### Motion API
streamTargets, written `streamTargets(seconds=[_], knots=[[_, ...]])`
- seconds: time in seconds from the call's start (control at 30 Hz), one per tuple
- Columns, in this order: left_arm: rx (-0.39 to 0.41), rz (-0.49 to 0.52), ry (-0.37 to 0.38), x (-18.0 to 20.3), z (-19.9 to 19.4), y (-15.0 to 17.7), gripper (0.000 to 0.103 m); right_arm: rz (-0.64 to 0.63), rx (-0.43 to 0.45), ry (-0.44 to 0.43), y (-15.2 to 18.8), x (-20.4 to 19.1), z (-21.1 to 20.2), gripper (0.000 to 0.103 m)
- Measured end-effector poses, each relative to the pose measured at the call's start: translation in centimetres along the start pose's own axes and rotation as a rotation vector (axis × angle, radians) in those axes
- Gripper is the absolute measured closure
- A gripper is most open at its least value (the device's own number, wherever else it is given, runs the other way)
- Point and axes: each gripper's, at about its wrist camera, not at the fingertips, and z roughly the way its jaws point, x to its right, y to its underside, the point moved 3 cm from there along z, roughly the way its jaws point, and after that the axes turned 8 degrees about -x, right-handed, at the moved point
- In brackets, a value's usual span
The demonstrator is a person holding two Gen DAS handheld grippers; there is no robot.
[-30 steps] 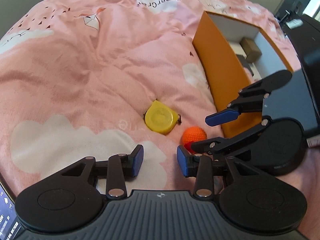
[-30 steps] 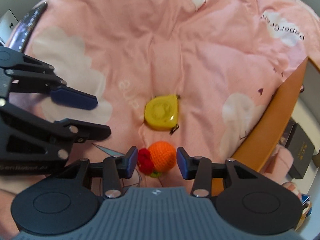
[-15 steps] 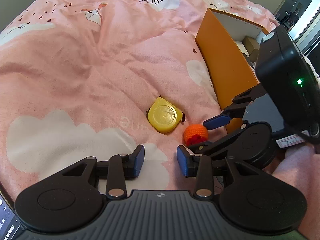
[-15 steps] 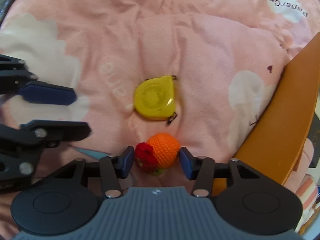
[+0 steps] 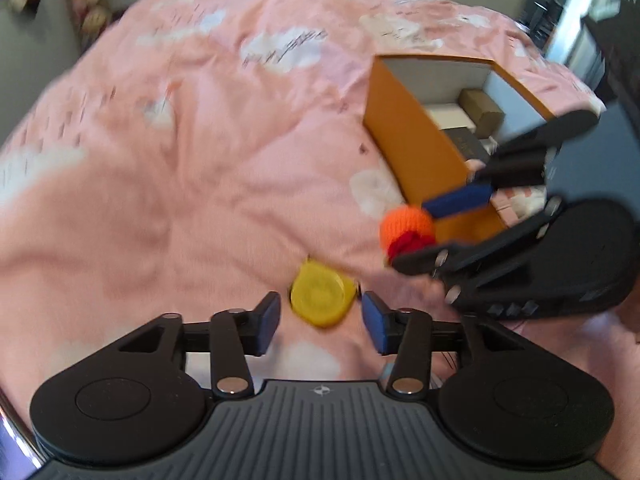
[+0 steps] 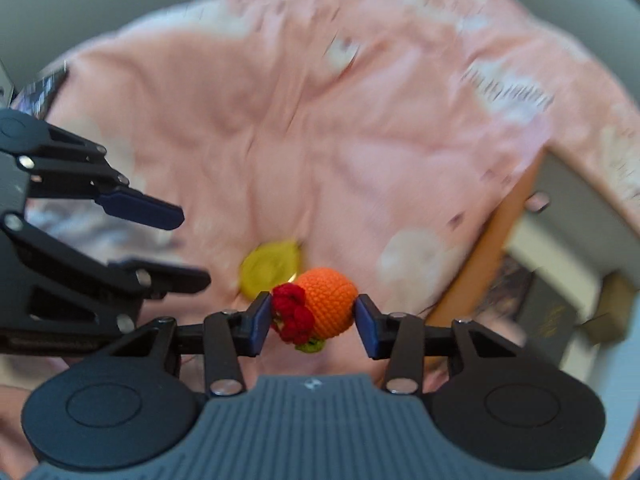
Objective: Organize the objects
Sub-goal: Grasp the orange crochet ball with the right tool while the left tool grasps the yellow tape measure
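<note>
Between your right claw (image 6: 314,316) pads sits the crocheted orange (image 6: 330,302), clamped and lifted clear of the bed (image 6: 360,140) for the orange box (image 5: 416,148). Your left claw (image 5: 320,318), jaws just widened, straddles the yellow tape measure (image 5: 322,298) without touching.

Left claw (image 5: 320,322), right claw (image 6: 311,322): black linkage arms, blue pads, silver rivets, ribbed grey housing, round black discs.

One yellow tape measure (image 5: 322,296), one orange crocheted ball (image 6: 330,302), one orange box (image 5: 416,148) on one pink cloud-print blanket (image 5: 200,160); the box holds perhaps three blurred small boxes (image 5: 482,114).
</note>
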Motion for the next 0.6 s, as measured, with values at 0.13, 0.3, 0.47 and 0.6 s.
streamTargets(seconds=[0.13, 0.3, 0.47, 0.6], knots=[[-0.008, 0.168, -0.068, 2.6, 1.1, -1.3, 0.036, 0.049, 0.101, 0.046, -0.3, 2.7, -3.1, 0.056], [-0.072, 0.285, -0.155, 4.2, 5.2, -1.9, 0.035, 0.173, 0.196, 0.08, 0.7, 6.2, -6.2, 0.056], [-0.143, 0.29, -0.134, 3.4, 8.3, -1.8, 0.035, 0.303, 0.207, 0.187, 2.6, 10.5, -7.4, 0.056], [-0.186, 0.267, -0.103, 2.5, 9.9, -1.9, 0.035, 0.403, 0.175, 0.211, 4.1, 13.4, -6.6, 0.056]])
